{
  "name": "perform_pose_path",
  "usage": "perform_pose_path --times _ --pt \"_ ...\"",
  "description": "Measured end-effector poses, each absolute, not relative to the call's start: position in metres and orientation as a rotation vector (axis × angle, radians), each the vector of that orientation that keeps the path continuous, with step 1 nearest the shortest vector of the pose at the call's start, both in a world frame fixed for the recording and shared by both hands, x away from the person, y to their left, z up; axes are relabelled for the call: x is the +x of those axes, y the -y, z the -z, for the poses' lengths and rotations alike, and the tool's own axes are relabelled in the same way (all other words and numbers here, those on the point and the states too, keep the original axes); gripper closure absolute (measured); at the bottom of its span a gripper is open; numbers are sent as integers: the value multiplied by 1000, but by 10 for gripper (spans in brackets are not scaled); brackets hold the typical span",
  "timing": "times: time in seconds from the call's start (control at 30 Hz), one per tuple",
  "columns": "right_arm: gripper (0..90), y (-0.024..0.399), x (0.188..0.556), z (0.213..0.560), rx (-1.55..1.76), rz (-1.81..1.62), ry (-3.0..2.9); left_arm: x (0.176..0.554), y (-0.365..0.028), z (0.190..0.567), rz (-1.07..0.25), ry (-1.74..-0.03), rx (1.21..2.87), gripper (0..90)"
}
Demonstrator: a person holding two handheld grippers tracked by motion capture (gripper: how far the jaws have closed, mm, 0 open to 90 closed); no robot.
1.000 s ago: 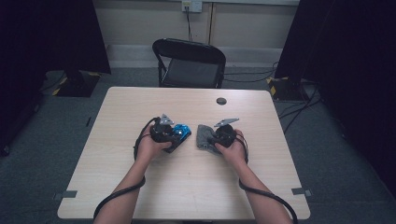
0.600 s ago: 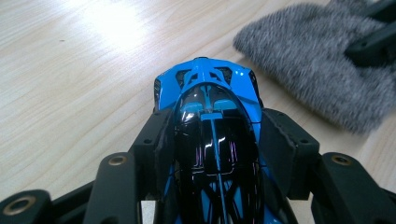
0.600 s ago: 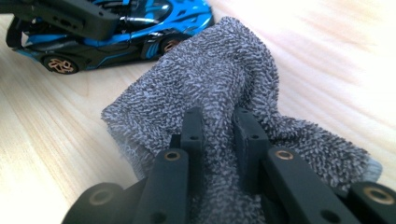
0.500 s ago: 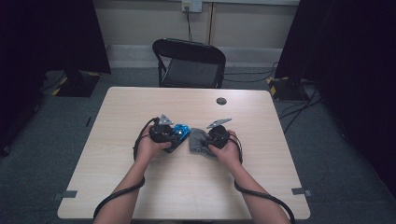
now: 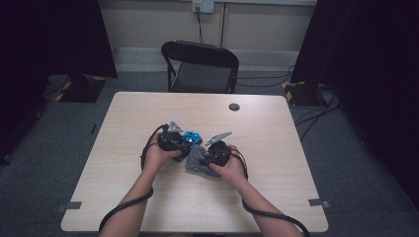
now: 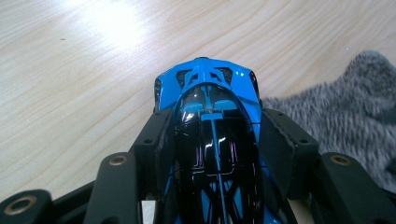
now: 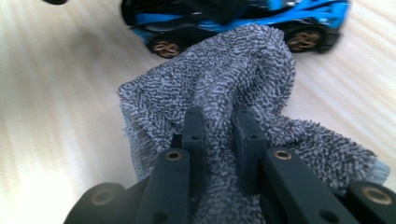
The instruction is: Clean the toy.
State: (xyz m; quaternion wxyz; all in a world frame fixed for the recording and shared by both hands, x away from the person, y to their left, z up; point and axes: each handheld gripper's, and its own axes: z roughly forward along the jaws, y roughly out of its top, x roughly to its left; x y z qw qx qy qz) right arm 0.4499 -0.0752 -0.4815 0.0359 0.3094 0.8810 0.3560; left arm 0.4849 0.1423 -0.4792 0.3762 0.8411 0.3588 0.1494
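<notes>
Toy car: glossy blue body, black canopy, bronze-gold wheels. Cloth: grey, looped terry texture. Table: light wood grain; both sets of jaws matte black.

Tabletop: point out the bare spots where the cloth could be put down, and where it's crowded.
Bare wood on the table: the near right corner, the near left corner, and the far left strip toward the chair. A small black disc sits far right of centre. Crowded: the middle, where the left gripper holds the toy car and the right gripper pinches the cloth.
</notes>
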Motion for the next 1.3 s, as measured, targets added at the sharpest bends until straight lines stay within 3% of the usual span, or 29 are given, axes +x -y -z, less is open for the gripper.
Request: perform_pose_path --times 1.3 --pt "772 40 415 479 701 -1131 -2893 483 -141 479 -396 -935 2145 462"
